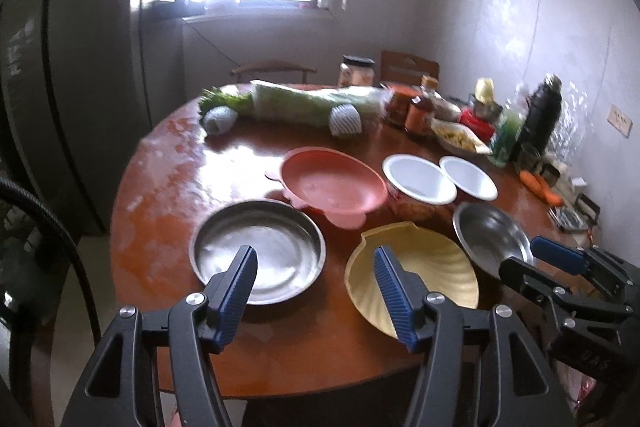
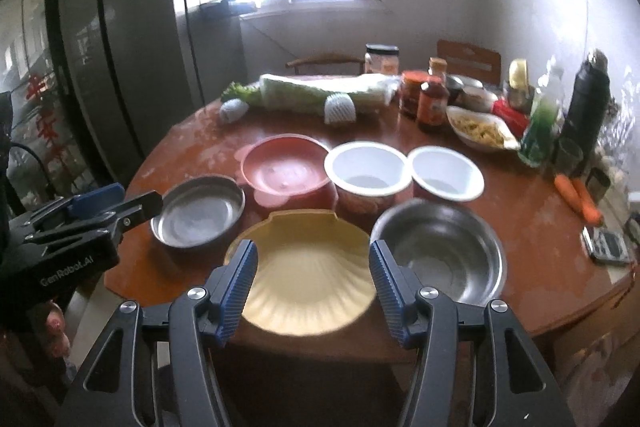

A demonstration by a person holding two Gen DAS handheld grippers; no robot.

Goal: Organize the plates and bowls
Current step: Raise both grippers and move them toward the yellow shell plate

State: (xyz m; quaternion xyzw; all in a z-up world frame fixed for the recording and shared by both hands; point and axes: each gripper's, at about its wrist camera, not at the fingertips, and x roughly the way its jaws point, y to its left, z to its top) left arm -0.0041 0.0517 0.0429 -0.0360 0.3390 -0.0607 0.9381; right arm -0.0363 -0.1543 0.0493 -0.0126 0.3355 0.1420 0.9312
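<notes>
**Steel, plastic and paper dishes spread on the round table, both grippers empty**

Red-brown wooden table (image 2: 532, 227), glossy, worn pale in patches. Dishes sit in a loose cluster on the near half.

- Flat steel pan (image 1: 258, 251): near-left, upright, empty. Left gripper (image 1: 316, 267) hangs above the table edge, its left finger (image 1: 240, 279) overlapping the pan's near rim in view; contact can't be confirmed.
- Yellow shell-shaped dish (image 2: 308, 279): near-centre, between pan and steel bowl. Right gripper (image 2: 312, 267) is lined up over it, jaws straddling the dish in view.
- Steel bowl (image 2: 440, 255): near-right, just beside the yellow dish, empty.
- Pink bowl (image 2: 286, 167): behind the yellow dish, has small tab handles.
- Two white paper bowls (image 2: 366, 167) and (image 2: 446, 173): side by side to the right of the pink bowl, rims nearly touching each other.

Jaws: both grippers roughly half spread, blue ribbed pads facing each other, nothing between the pads. Neither has hold of anything.

Each gripper shows at the edge of the other's camera. Fingertips of the person's left hand (image 2: 54, 331) visible under the left gripper body.

Far side of table: wrapped cabbage (image 1: 316, 103), sauce jars (image 2: 432, 99), dark flask (image 2: 588, 99), two carrots (image 2: 578, 197) at the right, calculator (image 2: 608, 247) near the edge.

Frames are slightly motion-blurred.
</notes>
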